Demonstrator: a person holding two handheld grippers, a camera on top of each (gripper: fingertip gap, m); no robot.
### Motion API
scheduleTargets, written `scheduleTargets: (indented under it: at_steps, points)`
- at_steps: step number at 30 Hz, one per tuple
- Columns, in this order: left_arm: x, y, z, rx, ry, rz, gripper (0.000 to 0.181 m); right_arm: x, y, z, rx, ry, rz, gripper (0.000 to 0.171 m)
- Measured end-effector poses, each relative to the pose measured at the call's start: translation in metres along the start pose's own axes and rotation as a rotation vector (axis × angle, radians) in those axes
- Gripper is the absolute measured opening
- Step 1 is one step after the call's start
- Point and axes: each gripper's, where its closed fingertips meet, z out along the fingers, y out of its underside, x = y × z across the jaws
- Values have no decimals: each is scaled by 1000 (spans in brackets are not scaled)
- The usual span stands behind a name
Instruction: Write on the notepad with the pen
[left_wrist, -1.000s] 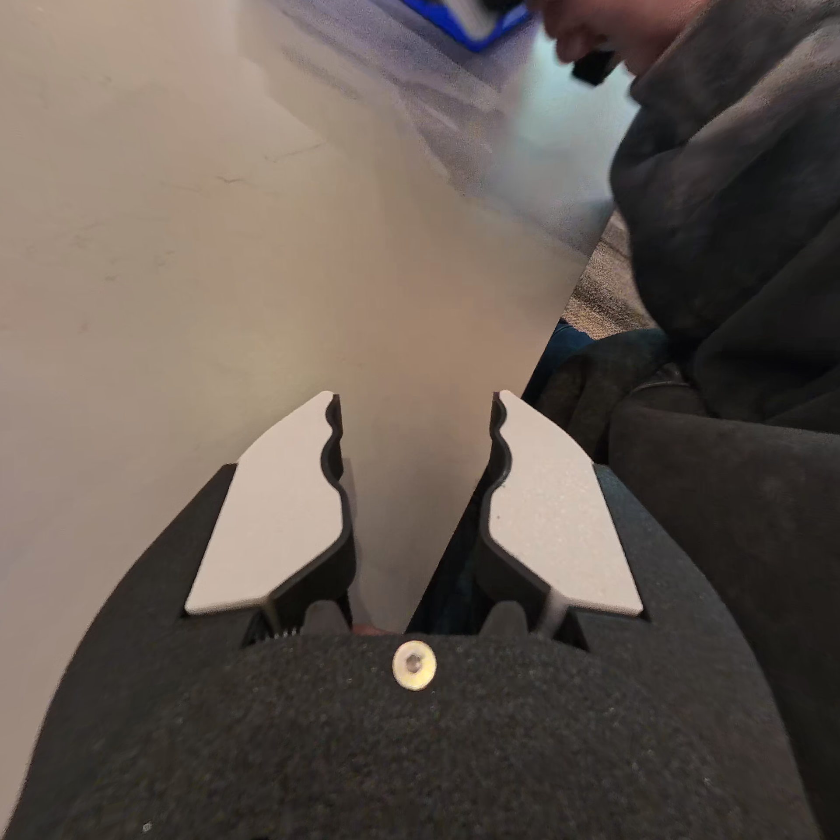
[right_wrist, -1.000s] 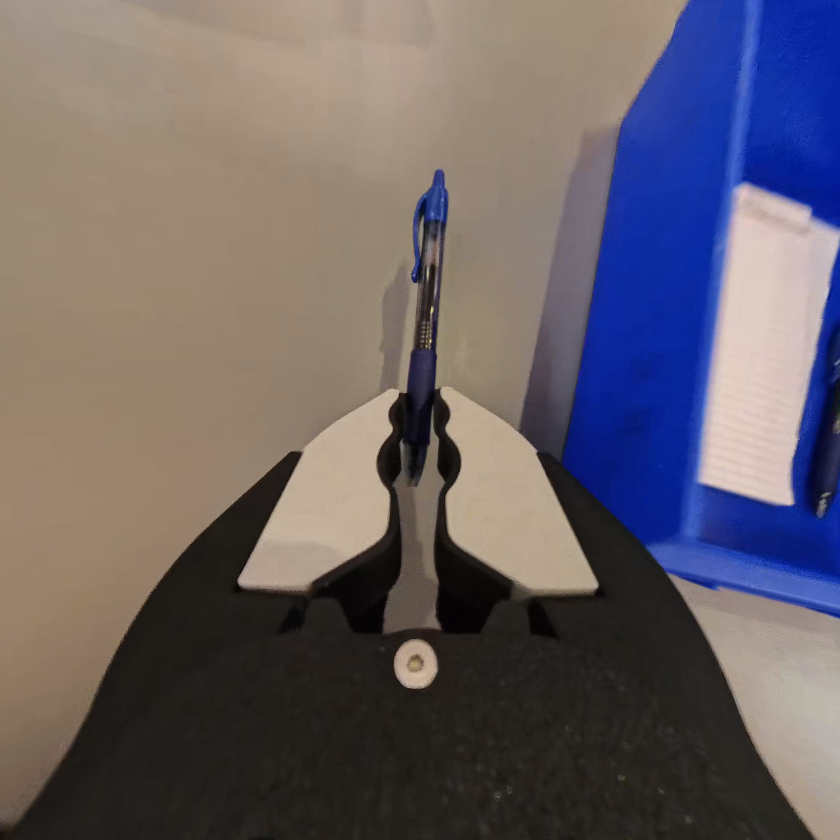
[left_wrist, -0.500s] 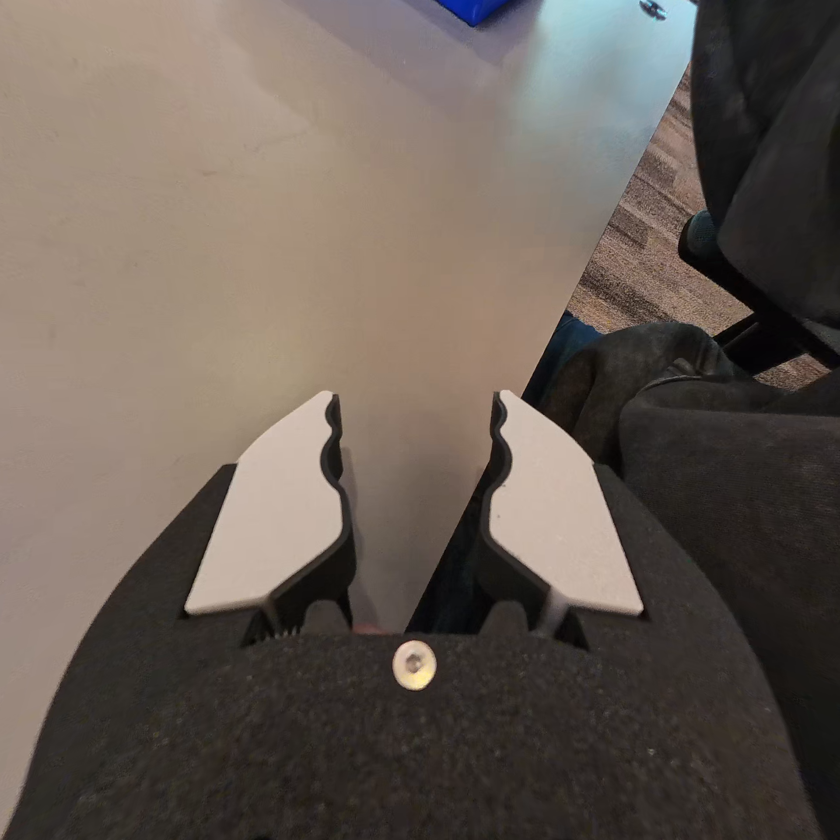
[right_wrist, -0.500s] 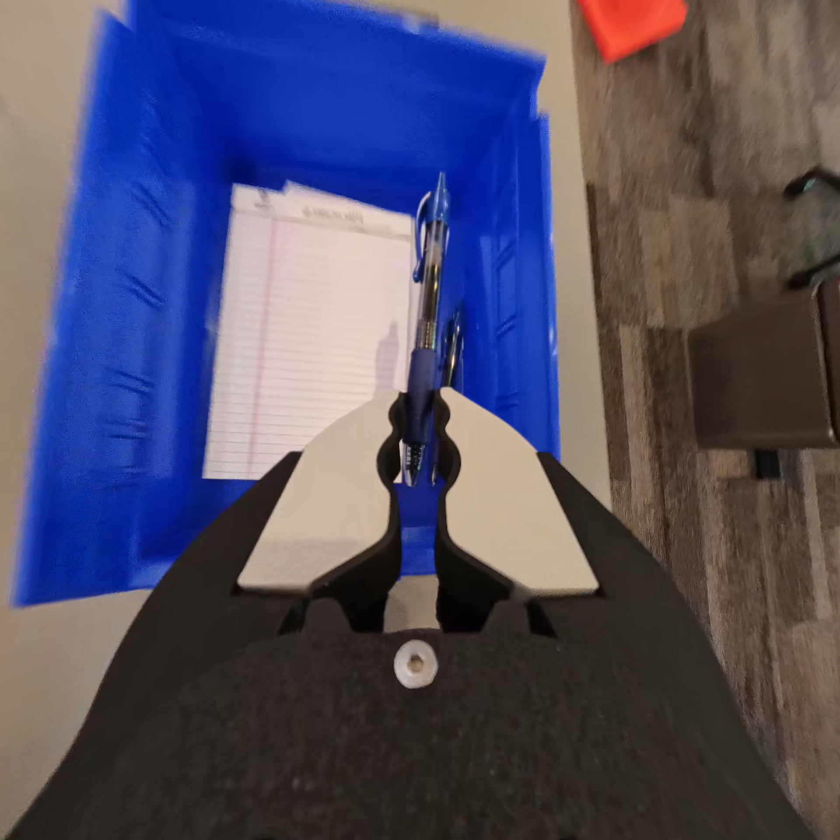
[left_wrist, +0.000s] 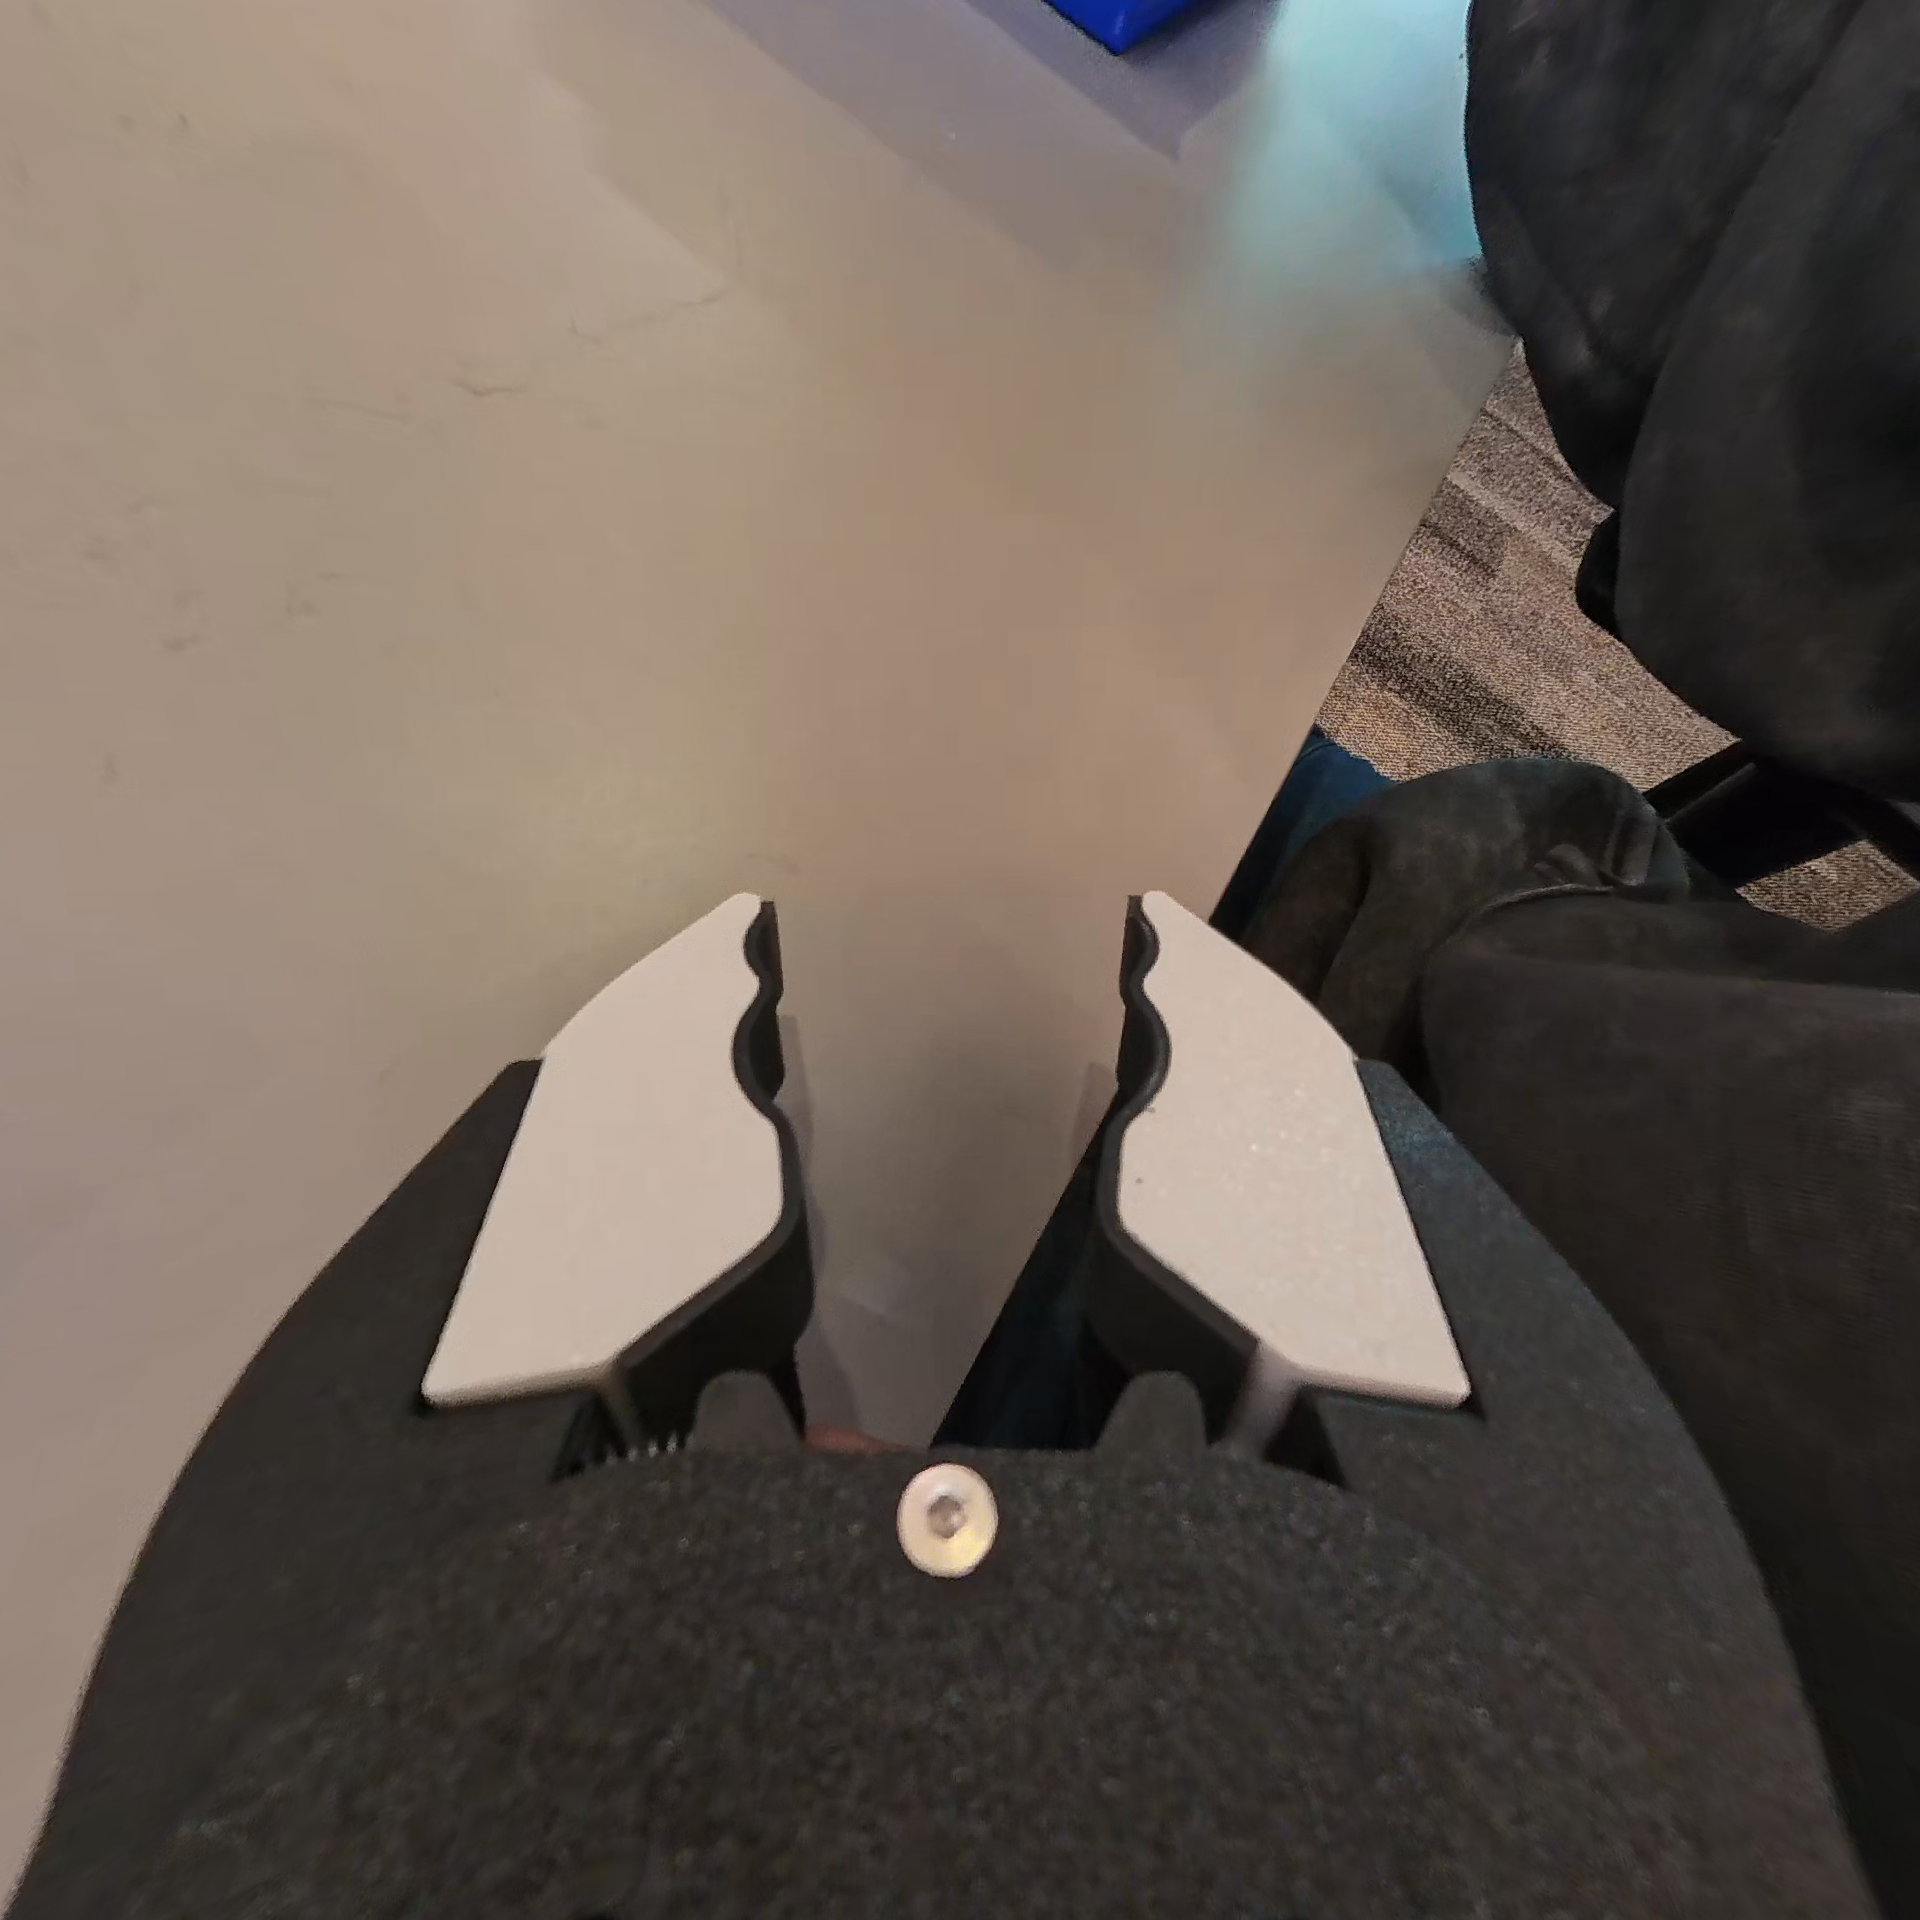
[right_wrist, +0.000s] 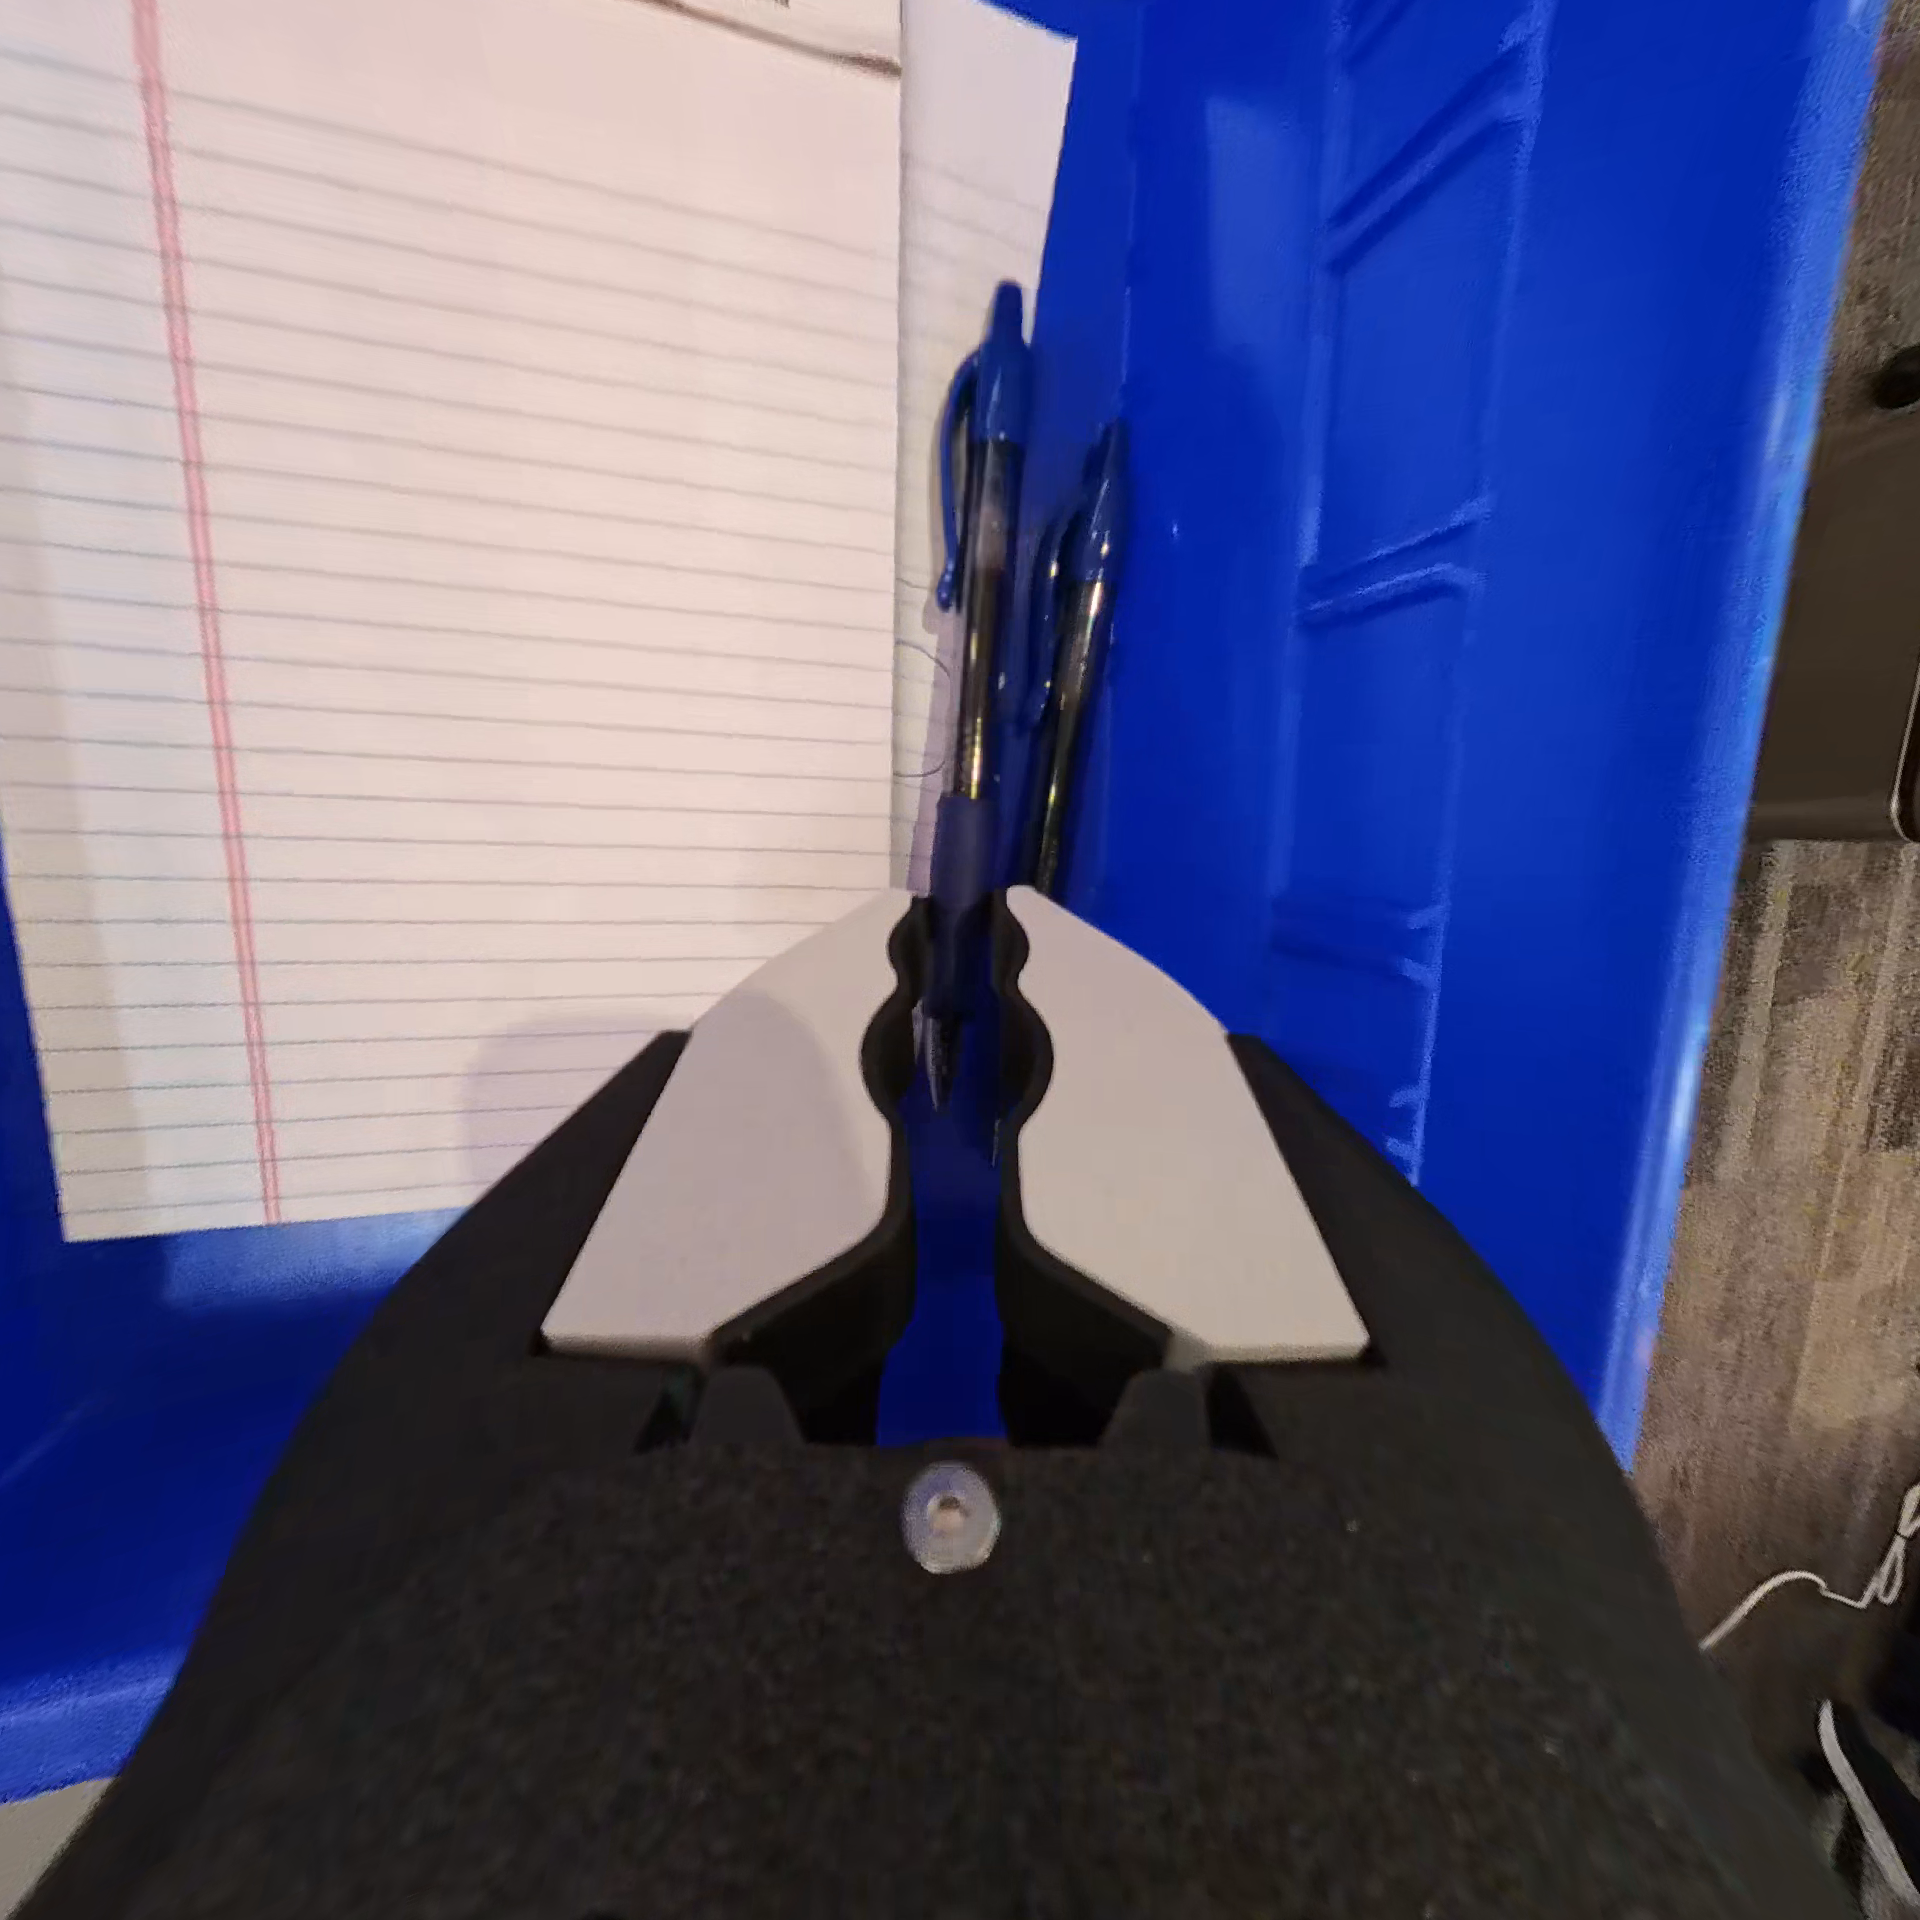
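My right gripper (right_wrist: 956, 904) is shut on a blue pen (right_wrist: 977, 582) by its dark grip, with the clip end pointing away and the tip back between the jaws. It hangs inside a blue bin (right_wrist: 1455, 520), low over its right side. A white lined notepad (right_wrist: 468, 571) lies on the bin floor, left of the pen. A second blue pen (right_wrist: 1081, 644) lies beside the bin's right wall. My left gripper (left_wrist: 951, 914) is open and empty over the bare beige table (left_wrist: 468, 520), near its right edge.
In the left wrist view a person's dark clothing (left_wrist: 1662, 1039) and a dark chair (left_wrist: 1714, 312) lie past the table edge, over grey carpet (left_wrist: 1475, 582). A corner of the blue bin (left_wrist: 1132, 21) shows at the table's far end. Wood-look floor (right_wrist: 1787, 1143) lies right of the bin. The grippers' ends are close to 50 centimetres from one another.
My right gripper, still holding the pen, has swung from the bare table over the blue bin and come down close to the notepad. My left gripper has stayed open and almost still.
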Motion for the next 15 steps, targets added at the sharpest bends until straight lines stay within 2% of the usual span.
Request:
scheduleTargets:
  at_steps: [4, 6, 8, 11, 15]
  points:
    - [-4, 0, 0, 1, -10, -8, 62, 3, 1, 3, 9, 11, 6, 13]
    - [-5, -1, 0, 3, -16, -12, 62, 2, 0, 1, 26, 6, 8, 25]
    - [-7, -2, -1, 4, -21, -13, 62, 3, -3, -6, 68, 8, 15, 29]
    - [-8, -3, -1, 5, -35, -9, 63, -6, -16, -35, 226, -24, 18, 33]
    - [-10, -6, -1, 12, -55, -3, 63, -40, -31, -93, 523, -190, 23, 36]
